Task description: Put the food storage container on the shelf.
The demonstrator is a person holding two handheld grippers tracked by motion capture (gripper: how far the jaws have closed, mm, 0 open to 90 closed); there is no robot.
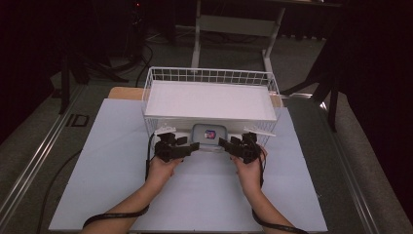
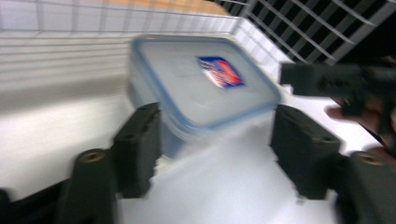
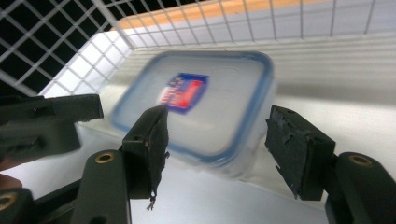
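A clear plastic food container [image 1: 210, 133] with a blue-rimmed lid and a red and blue label lies under the white shelf of a wire rack [image 1: 160, 78], at its front edge. My left gripper [image 1: 189, 147] points at it from the left, my right gripper [image 1: 225, 143] from the right. In the left gripper view the container [image 2: 201, 88] lies just beyond the left gripper [image 2: 217, 126], whose jaws stand apart and clear of it. In the right gripper view the right gripper [image 3: 218, 121] is open around the container's [image 3: 210, 102] near corner without pressing on it.
The rack's white shelf board [image 1: 209, 100] overhangs the container. Wire mesh walls [image 3: 56, 42] close the rack's sides and back. The rack stands on a pale blue table mat [image 1: 112, 161]. Dark floor and a table frame [image 1: 234, 29] lie beyond.
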